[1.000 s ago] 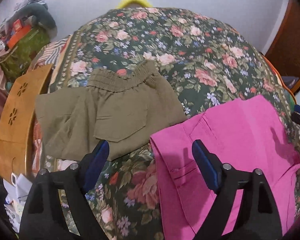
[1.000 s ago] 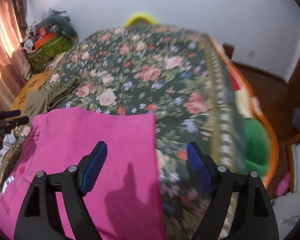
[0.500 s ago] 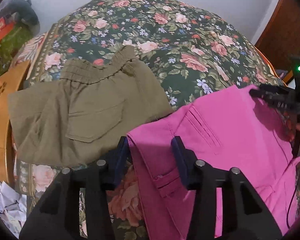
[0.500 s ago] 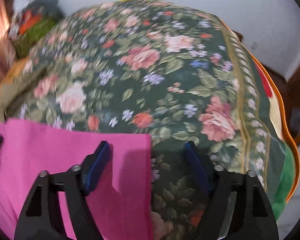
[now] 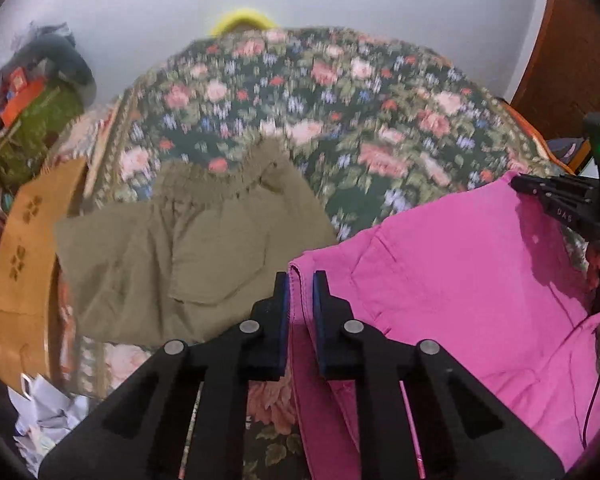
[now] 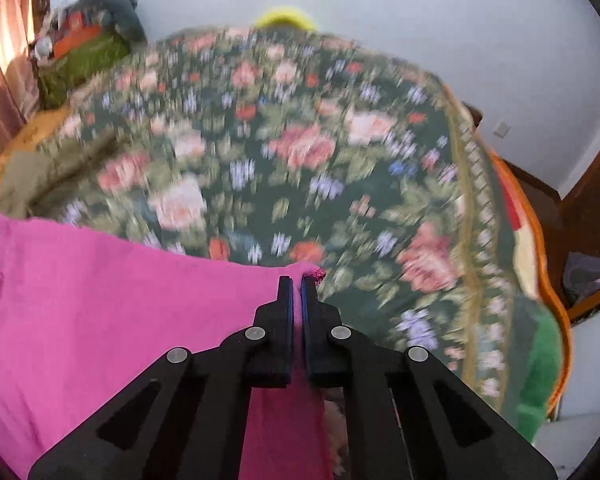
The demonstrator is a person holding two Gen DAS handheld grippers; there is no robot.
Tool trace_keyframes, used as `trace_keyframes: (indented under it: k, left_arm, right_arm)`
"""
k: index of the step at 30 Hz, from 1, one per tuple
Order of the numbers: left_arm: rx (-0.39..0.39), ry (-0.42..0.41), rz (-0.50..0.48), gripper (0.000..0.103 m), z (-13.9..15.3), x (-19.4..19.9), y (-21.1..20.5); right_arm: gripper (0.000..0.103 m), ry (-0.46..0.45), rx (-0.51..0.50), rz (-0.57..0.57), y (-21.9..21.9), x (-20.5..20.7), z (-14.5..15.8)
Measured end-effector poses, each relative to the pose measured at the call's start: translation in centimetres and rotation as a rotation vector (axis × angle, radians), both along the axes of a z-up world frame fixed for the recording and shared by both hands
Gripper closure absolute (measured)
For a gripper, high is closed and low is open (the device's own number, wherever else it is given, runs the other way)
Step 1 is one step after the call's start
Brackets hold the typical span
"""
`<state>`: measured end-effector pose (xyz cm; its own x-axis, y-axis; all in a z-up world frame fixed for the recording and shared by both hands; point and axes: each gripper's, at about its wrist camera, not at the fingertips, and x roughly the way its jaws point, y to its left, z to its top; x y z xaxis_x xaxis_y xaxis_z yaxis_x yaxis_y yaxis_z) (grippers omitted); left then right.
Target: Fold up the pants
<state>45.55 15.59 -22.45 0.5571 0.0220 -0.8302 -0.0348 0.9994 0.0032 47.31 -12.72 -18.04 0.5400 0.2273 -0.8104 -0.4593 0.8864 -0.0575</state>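
Note:
Pink pants (image 5: 460, 280) lie on the near right of a floral bedspread (image 5: 340, 100). My left gripper (image 5: 301, 280) is closing on their near left corner, and a fold of pink cloth sits pinched between its blue pads. In the right wrist view my right gripper (image 6: 297, 280) is closing on the far right corner of the pink pants (image 6: 100, 300), with cloth squeezed between its jaws. The right gripper (image 5: 560, 200) also shows in the left wrist view, at the pants' right edge. Folded olive pants (image 5: 180, 256) lie to the left.
A wooden board (image 5: 24, 248) borders the bed's left side, with crumpled papers (image 5: 48, 412) below it. Bags and clutter (image 5: 32, 100) are piled at the far left. A yellow object (image 5: 242, 20) peeks over the bed's far edge. The bed's orange-edged right side (image 6: 540, 240) drops off.
Both grippers went from wide open to shut on the pink pants, the left on the near left corner and the right on the far right corner. The cloth edges now lift slightly.

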Motion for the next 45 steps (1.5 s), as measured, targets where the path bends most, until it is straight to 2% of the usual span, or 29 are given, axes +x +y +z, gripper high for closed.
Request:
trace_keyframes:
  k: [2,7,11,18,23,28,31,39,45]
  left_arm:
    - [0.005,-0.037,-0.001,0.092,2.0,-0.3,-0.2]
    - [0.018,-0.144,0.004,0.092,7.2,-1.6,-0.8]
    - [0.014,-0.181,-0.002,0.092,9.4,-3.2,-1.3]
    - [0.026,-0.191,-0.018,0.092,10.3,-7.9,-2.4]
    - [0.010,-0.206,-0.006,0.093,9.8,-12.0,-2.3]
    - [-0.014,-0.169,0.014,0.097,7.5,-16.0,-2.1]
    - [-0.036,-0.135,0.025,0.099,5.7,-18.4,-2.1]
    - [-0.013,-0.020,0.020,0.101,1.5,-21.9,-2.4]
    - [0.030,-0.014,-0.008,0.097,1.8,-23.3,-3.0]
  right_arm:
    - [0.100,-0.033,0.033,-0.010,-0.2,-0.2,1.7]
    - [0.100,-0.148,0.117,-0.034,-1.6,-1.8,8.1]
    - [0.100,-0.196,0.150,-0.012,-2.1,-4.1,11.3]
    - [0.100,-0.207,0.163,0.039,-3.7,-9.4,12.4]
    - [0.100,-0.205,0.200,0.036,-5.2,-13.2,12.0]
    - [0.100,-0.160,0.234,0.027,-6.3,-17.3,9.9]
    - [0.100,-0.128,0.225,0.034,-6.5,-19.8,8.3]
    - [0.100,0.001,0.166,-0.002,-7.1,-23.5,2.0]
    - [0.099,0.050,0.105,-0.019,-8.4,-24.8,0.5]
